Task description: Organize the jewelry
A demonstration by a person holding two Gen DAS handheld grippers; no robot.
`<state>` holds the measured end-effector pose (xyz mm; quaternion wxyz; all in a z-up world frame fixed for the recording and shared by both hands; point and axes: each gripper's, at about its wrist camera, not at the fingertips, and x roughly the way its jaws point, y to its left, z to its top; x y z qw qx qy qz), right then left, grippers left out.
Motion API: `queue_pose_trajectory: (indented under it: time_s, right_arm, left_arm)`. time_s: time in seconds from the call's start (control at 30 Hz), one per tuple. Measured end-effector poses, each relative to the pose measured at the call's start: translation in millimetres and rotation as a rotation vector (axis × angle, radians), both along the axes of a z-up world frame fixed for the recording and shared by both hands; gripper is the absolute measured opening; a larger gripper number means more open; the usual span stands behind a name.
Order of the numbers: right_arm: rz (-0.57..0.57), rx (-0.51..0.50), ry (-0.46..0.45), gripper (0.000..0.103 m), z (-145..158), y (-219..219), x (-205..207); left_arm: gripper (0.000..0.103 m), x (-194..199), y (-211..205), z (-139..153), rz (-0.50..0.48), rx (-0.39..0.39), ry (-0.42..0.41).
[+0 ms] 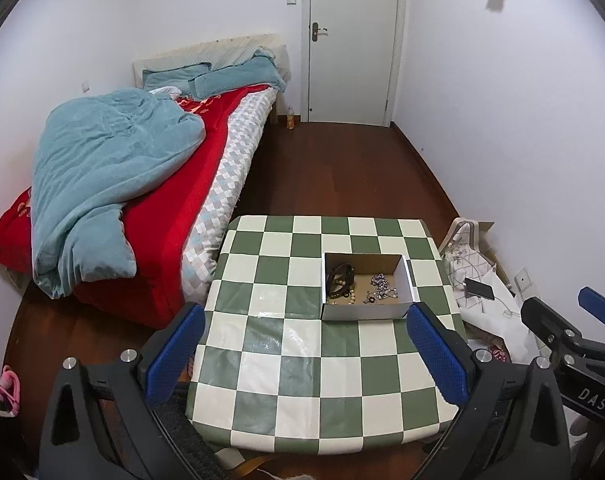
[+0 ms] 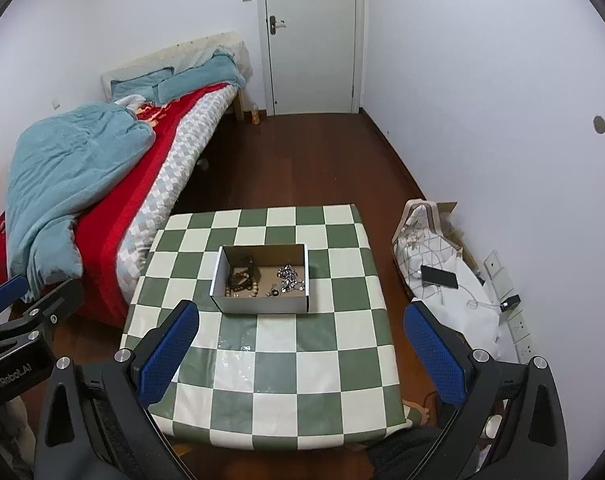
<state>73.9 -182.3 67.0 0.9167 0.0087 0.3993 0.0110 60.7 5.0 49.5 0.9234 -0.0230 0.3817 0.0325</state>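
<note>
Both my grippers hang above the near edge of the checkered surface (image 1: 286, 364), left gripper (image 1: 306, 354) and right gripper (image 2: 300, 354) each with fingers wide and holding nothing. The open cardboard box (image 2: 262, 306) sits toward the far right part of the surface, wooden bead bracelets (image 2: 242, 278) at its left end, a heap of silver chain jewelry (image 2: 288, 276) at its right end. Bed (image 1: 150, 208) lies off the surface's left edge.

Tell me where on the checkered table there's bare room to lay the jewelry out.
The checkered table is bare between the cardboard box and its near edge, also left of the box and in the strip behind it. Crowding is only inside the box: beaded bracelets left, silver chain pile right.
</note>
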Motion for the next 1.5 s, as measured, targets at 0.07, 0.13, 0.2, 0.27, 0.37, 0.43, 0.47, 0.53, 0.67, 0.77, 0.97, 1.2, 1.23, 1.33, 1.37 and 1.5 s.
queue_pose_trajectory:
  time_s: [0.07,0.13,0.2,0.27,0.37,0.43,0.47,0.53,0.67,0.77,0.97,1.2,1.23,1.33,1.37,1.5]
  right_arm:
    - [0.0,0.0,-0.003,0.103,6,0,-5]
    - [-0.002,-0.009,-0.007,0.103,12,0,-8]
    - [-0.002,-0.02,-0.007,0.103,18,0,-8]
    - [-0.002,-0.022,-0.012,0.103,22,-1,-5]
    - [-0.008,-0.038,-0.015,0.103,26,-1,3]
    - [-0.015,-0.04,-0.008,0.103,26,-2,9]
    - [-0.017,-0.042,-0.004,0.103,25,-3,11]
    - [-0.023,-0.046,0.002,0.103,23,-4,16]
    - [-0.029,-0.055,0.018,0.103,19,-5,25]
    - [-0.028,-0.058,0.026,0.103,17,-4,31]
    - [-0.017,-0.053,0.047,0.103,11,-2,35]
    - [-0.014,-0.05,0.054,0.103,8,-1,36]
    - [-0.013,-0.051,0.052,0.103,8,-1,36]
    - [-0.013,-0.05,0.054,0.103,8,-1,37]
    - [-0.012,-0.051,0.053,0.103,7,-1,37]
    - [-0.014,-0.053,0.055,0.103,7,1,36]
  left_arm:
    - [0.103,-2,1,5,-0.001,-0.002,-0.006]
    - [0.103,-2,0,9,0.002,0.005,-0.012]
    - [0.103,1,-1,11,0.011,0.017,-0.008]
    - [0.103,7,-1,11,0.018,0.015,0.001]
    - [0.103,13,0,11,0.027,-0.005,0.01]
    - [0.103,16,-1,11,0.032,-0.001,0.01]
    - [0.103,17,-2,10,0.031,0.002,0.011]
    - [0.103,21,-3,8,0.035,0.01,0.019]
    - [0.103,26,-3,5,0.04,0.012,0.028]
    - [0.103,27,-3,4,0.041,0.014,0.032]
    - [0.103,28,-4,4,0.04,0.013,0.03]
    - [0.103,28,-2,4,0.041,0.016,0.026]
    - [0.103,28,-2,4,0.042,0.016,0.026]
    - [0.103,28,-1,4,0.042,0.019,0.023]
    - [0.103,28,-1,4,0.042,0.02,0.023]
    - [0.103,27,-1,4,0.041,0.025,0.023]
